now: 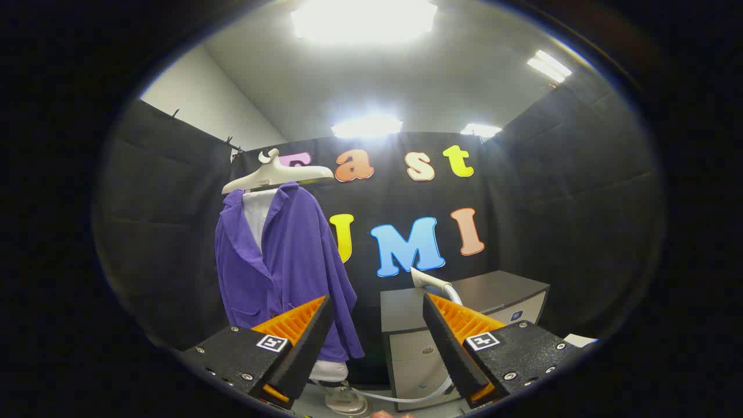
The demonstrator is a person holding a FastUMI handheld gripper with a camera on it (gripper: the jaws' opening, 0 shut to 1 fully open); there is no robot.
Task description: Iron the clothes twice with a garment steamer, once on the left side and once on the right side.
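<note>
Tongs: the gripper (377, 316) hangs in the air with its two fingers spread wide and nothing between them.
Garment: a purple jacket (287, 264) hangs on a pale hanger (277, 174) over a white stand, beyond the left finger and against the black cloth wall.
Steamer: the white steamer head (428, 281) lies on top of a grey cabinet (493, 293), just beyond the right finger; its hose (400, 398) loops down to a base (339, 389) on the floor under the jacket.
Step in hand: probably reaching for the steamer head, not yet touched.
How to do it well: I would bring the open fingers squarely either side of the handle, close firmly, and lift without tugging the hose.
Hard to make out: the right finger covers most of the steamer head, so its handle shape is unclear. The base is partly cut off.
</note>
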